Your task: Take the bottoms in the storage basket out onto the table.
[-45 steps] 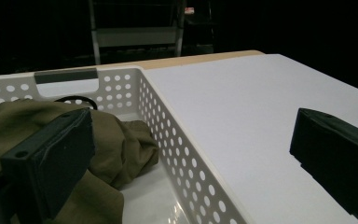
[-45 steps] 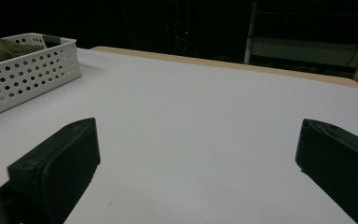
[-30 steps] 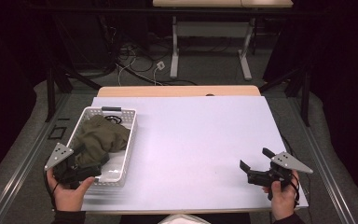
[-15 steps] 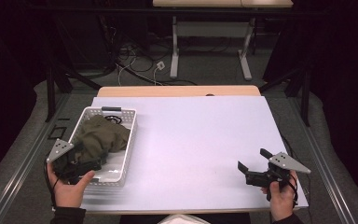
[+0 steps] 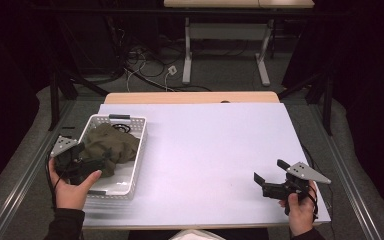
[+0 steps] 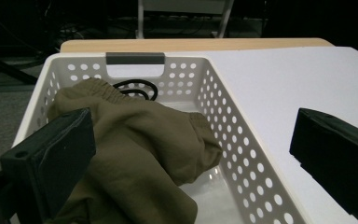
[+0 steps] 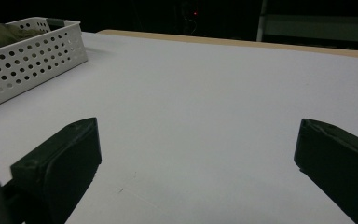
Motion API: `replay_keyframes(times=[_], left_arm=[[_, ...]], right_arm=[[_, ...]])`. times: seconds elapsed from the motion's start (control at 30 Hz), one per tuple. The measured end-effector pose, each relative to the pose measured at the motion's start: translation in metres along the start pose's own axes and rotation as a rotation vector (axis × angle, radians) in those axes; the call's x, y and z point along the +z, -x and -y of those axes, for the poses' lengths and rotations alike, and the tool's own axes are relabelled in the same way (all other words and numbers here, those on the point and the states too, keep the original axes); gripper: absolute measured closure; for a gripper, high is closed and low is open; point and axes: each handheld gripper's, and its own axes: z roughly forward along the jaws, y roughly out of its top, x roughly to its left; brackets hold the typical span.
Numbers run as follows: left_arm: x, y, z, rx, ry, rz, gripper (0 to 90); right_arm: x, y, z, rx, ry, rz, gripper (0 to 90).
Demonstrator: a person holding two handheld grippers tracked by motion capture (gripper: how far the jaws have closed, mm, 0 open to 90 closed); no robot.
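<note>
The left gripper (image 5: 87,162) is hovering at the near end of the white basket (image 5: 135,165), with its jaws standing wide apart. In the left gripper view, one jaw is sitting over the near left part of the basket, right against the olive cloth (image 6: 135,140), while the other jaw is hanging outside the basket's right wall, above the white counter (image 6: 298,84). Whether the left jaw is actually touching the cloth is hard to tell. The cloth is lying bunched up inside the basket, between and just ahead of the jaws, filling most of the near and middle part. Beyond the cloth, at the far end of the basket, a black cord (image 6: 135,88) is lying coiled on the bottom, just below the grey handle (image 6: 135,58) in the far wall.

The right gripper (image 5: 270,182) is being held low over the near right part of the counter, well apart from the basket. Its jaws are also spread wide, with nothing between them but bare white counter surface. In the right gripper view, the basket (image 7: 32,56) is sitting far ahead and off to the left of the jaws, with a bit of the cloth (image 7: 0,32) showing above its rim.

A hand is gripping each gripper from the near edge of the counter, and a grey three-cornered plate is riding on top of each one.
</note>
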Motion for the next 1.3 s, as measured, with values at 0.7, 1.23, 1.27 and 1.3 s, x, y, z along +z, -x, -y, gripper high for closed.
replay_keyframes(times=[0.7, 1.23, 1.27, 1.3], left_arm=[[0.039, -0.018, -0.003, -0.067, -0.168, -0.085, 0.2], [0.061, -0.013, -0.004, -0.082, -0.252, -0.163, 0.2], [0.062, -0.013, -0.004, -0.084, -0.256, -0.174, 0.2], [0.062, -0.012, -0.004, -0.084, -0.257, -0.182, 0.2]], right_arm=[[0.003, 0.002, 0.001, 0.006, -0.017, -0.002, 1.2], [0.003, 0.002, 0.001, 0.012, -0.021, -0.005, 1.8], [0.003, 0.002, 0.001, 0.012, -0.022, -0.006, 1.8], [0.003, 0.002, 0.001, 0.011, -0.021, -0.006, 1.8]])
